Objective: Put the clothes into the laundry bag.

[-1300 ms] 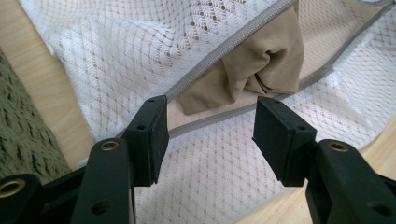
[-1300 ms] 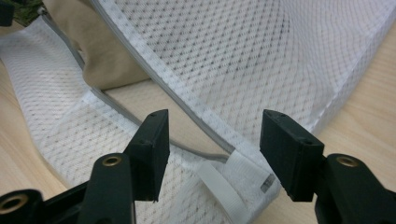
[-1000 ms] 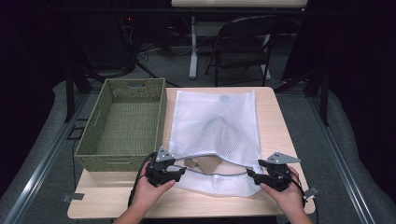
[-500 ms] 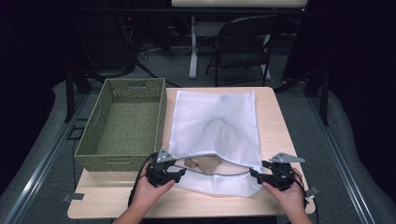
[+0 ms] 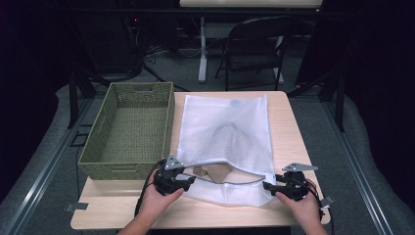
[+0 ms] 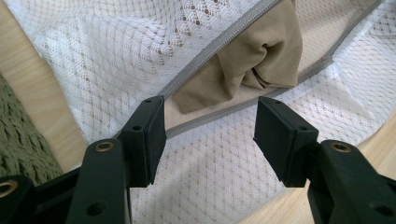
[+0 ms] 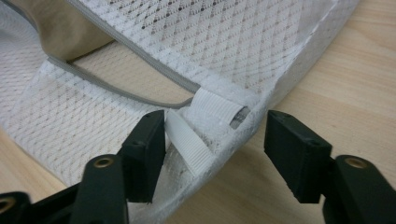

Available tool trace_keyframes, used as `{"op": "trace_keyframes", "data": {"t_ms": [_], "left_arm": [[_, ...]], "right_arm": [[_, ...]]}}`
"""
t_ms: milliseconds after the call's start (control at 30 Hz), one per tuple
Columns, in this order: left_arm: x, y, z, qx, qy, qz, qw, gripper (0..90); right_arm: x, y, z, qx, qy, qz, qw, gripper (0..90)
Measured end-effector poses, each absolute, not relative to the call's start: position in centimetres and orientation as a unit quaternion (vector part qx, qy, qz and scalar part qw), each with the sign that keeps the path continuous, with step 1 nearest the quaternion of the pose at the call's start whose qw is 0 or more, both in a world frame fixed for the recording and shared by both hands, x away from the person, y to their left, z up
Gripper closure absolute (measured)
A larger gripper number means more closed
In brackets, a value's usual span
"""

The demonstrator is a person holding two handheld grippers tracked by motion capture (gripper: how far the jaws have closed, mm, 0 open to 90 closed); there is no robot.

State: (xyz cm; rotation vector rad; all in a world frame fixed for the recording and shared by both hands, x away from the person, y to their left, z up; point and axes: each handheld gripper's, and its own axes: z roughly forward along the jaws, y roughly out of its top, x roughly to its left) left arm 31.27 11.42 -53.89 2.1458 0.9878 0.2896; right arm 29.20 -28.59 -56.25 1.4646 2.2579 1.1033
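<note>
A white mesh laundry bag lies flat on the wooden table, its zipper mouth gaping at the near end. A tan garment shows through the mouth. My left gripper sits at the mouth's left end. In the left gripper view its jaws stand open over the mesh near the grey zipper, with the tan garment just ahead. My right gripper is at the bag's near right corner. Its jaws have just been closing and still stand open, with the white ribbed tab at the zipper's end between them.
A green woven basket stands on the table's left half, close beside the bag and the left gripper. A folding chair and table legs stand on the floor beyond the far edge. Bare wood runs along the table's right side.
The right gripper has shifted slightly at the bag's corner. The left gripper, bag and basket keep their places.
</note>
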Motion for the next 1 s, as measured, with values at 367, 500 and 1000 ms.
{"op": "trace_keyframes", "data": {"t_ms": [367, 500, 1000], "left_arm": [[31.3, 11.2, -54.0, 0.842, 0.383, 0.114, 0.364, 43.3], [31.3, 11.0, -54.1, 0.842, 0.383, 0.115, 0.361, 42.8], [30.2, 12.0, -54.4, 0.837, 0.407, 0.117, 0.347, 37.9]], "right_arm": [[29.2, -28.9, -56.2, 0.493, 0.781, 0.37, 0.097, 63.2], [29.2, -28.9, -56.2, 0.488, 0.784, 0.372, 0.092, 72.2], [30.7, -28.8, -55.9, 0.47, 0.799, 0.362, 0.094, 85.6]]}}
